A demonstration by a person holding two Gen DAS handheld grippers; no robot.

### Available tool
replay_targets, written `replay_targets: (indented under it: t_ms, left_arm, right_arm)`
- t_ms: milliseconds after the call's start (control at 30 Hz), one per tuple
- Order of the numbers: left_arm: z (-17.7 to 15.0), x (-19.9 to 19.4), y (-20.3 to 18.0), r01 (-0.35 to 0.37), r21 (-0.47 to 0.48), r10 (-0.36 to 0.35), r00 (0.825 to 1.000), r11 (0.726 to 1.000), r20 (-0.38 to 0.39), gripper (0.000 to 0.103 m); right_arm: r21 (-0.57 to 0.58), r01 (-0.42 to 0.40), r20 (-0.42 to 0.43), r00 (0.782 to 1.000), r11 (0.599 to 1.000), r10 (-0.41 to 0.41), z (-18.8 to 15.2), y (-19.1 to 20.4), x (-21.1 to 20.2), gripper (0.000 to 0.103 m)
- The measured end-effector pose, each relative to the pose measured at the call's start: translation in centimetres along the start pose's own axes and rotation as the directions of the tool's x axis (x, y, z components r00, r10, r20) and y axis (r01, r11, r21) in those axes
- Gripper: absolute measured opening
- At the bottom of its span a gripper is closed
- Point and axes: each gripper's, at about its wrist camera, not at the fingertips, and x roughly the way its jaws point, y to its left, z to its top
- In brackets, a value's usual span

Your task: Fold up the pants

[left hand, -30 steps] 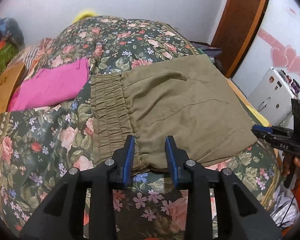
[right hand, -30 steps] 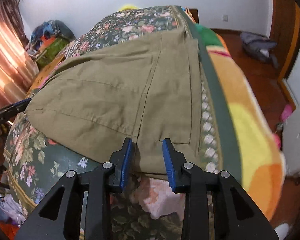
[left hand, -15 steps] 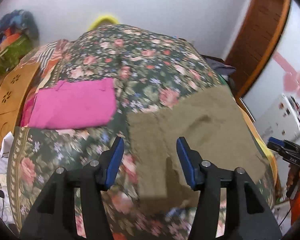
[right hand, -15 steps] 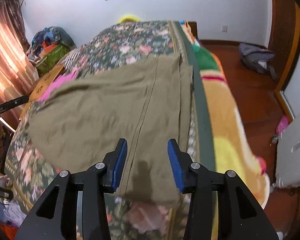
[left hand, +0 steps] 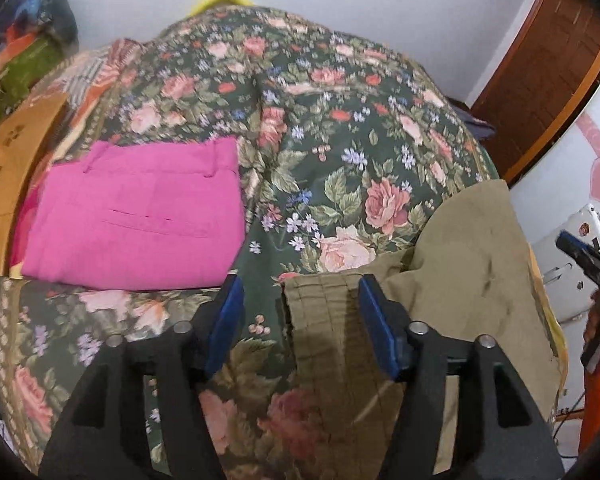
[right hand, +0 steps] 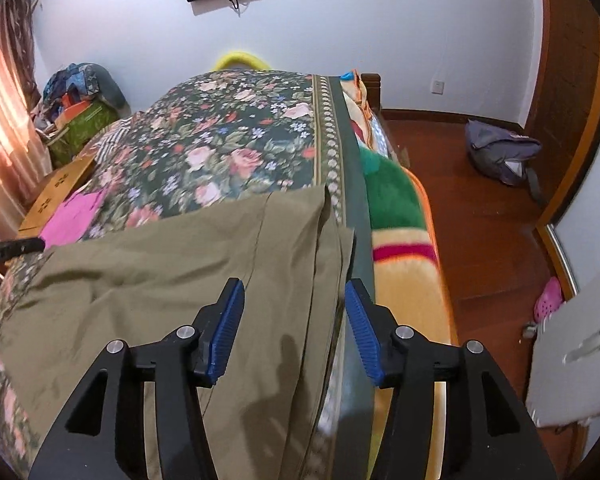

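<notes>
**Operator:** Pants (left hand: 456,280), olive ones, fill the lower right of my left wrist view, lying on the floral bedspread (left hand: 320,120). Their gathered waistband sits at bottom centre, right between my blue fingertips.

**Colleague:** Is the left gripper holding them?

**Operator:** No. My left gripper (left hand: 300,312) is spread wide with nothing clamped. One blue pad (left hand: 228,312) is over bare bedspread, the other over the waistband edge. Whether the pads touch the cloth I cannot tell.

**Colleague:** And the other side?

**Operator:** My right gripper (right hand: 292,324) is likewise spread apart and gripping nothing. In its view the pants (right hand: 172,264) cover the lower left and centre of the frame, wrinkled, with a seam running down toward the left pad (right hand: 228,320). The cloth's layered right edge lies along the bedspread (right hand: 228,136) border, just beside the striped fleece blanket (right hand: 404,248) at centre right.

**Colleague:** Anything else on the bed?

**Operator:** Pink folded garment (left hand: 136,216) at middle left of the left view, apart from the olive pants with floral cloth between them. In the right view it shows as a small pink patch (right hand: 74,216) at the left edge. At the far right of the left view I see the right gripper's dark tip (left hand: 584,256), and in the right view a dark bar at the left edge, which is the left gripper's side (right hand: 12,248). A grey bag (right hand: 500,152) lies on the wooden floor at upper right.
</notes>
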Motion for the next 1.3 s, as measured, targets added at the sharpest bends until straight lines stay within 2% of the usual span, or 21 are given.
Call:
replay_targets:
  t_ms: [200, 300, 367, 500, 633, 667, 733, 867, 900, 1033, 1133, 1200, 1300]
  left_arm:
    - [0.4, 2.2, 0.0, 0.050, -0.015, -0.051, 0.998, 0.999, -0.038, 0.066]
    - [0.2, 3.4, 0.1, 0.090, -0.040, -0.093, 0.992, 0.995, -0.085, 0.066]
    - [-0.1, 3.9, -0.3, 0.077, -0.019, -0.078, 0.993, 0.997, -0.088, 0.066]
    - [-0.6, 3.9, -0.9, 0.073, 0.017, -0.071, 0.995, 0.997, -0.062, 0.056]
    - [-0.7, 3.5, -1.5, 0.030, 0.060, -0.029, 0.999, 0.998, -0.028, 0.052]
    - [-0.7, 3.3, -1.8, 0.016, 0.083, -0.015, 1.000, 0.996, -0.015, 0.051]
    - [-0.6, 3.0, -2.1, -0.010, 0.114, 0.010, 1.000, 0.993, 0.002, 0.050]
    - [-0.4, 3.1, -1.9, -0.028, 0.110, 0.027, 1.000, 0.993, 0.012, 0.049]
    - [-0.4, 3.1, -1.8, -0.027, 0.107, 0.026, 1.000, 0.994, 0.014, 0.049]
    - [-0.4, 3.3, -1.6, -0.033, 0.097, 0.031, 0.999, 0.995, 0.019, 0.049]
    - [-0.4, 3.3, -1.8, -0.047, 0.102, 0.045, 0.999, 0.994, 0.023, 0.049]
    - [-0.3, 3.3, -1.9, -0.048, 0.106, 0.047, 0.999, 0.993, 0.016, 0.049]
    - [0.0, 2.6, -2.1, -0.053, 0.096, 0.052, 0.998, 0.994, 0.020, 0.051]
  right_arm:
    - [-0.026, 0.004, -0.024, 1.000, 1.000, -0.005, 2.6, -0.7, 4.4, 0.049]
    - [-0.032, -0.004, -0.041, 0.999, 0.999, 0.002, 3.5, -0.9, 6.7, 0.049]
    - [-0.029, -0.009, -0.057, 0.998, 1.000, 0.008, 3.9, -0.9, 8.1, 0.049]
    - [-0.021, -0.062, -0.090, 0.994, 0.998, 0.059, 3.9, -0.8, 10.4, 0.048]
    - [-0.023, -0.085, -0.100, 0.992, 0.996, 0.083, 3.7, -0.6, 11.1, 0.027]
    - [-0.030, -0.084, -0.093, 0.992, 0.996, 0.081, 3.7, -0.5, 10.9, 0.025]
    - [-0.050, -0.070, -0.080, 0.995, 0.996, 0.065, 3.6, -0.2, 10.6, 0.017]
    - [-0.118, -0.005, -0.041, 0.999, 0.993, 0.000, 3.8, 0.6, 10.0, 0.012]
    - [-0.138, 0.016, -0.034, 0.999, 0.990, -0.021, 3.8, 0.9, 9.9, 0.008]
    - [-0.128, 0.043, -0.022, 0.999, 0.991, -0.046, 4.2, 0.4, 9.9, 0.008]
    - [-0.145, 0.125, 0.004, 0.992, 0.982, -0.125, 4.3, -0.2, 9.5, 0.009]
    - [-0.113, 0.116, -0.015, 0.993, 0.987, -0.118, 4.4, -1.1, 9.3, 0.009]
    - [-0.182, 0.182, 0.008, 0.983, 0.966, -0.184, 4.2, -0.2, 8.4, 0.009]
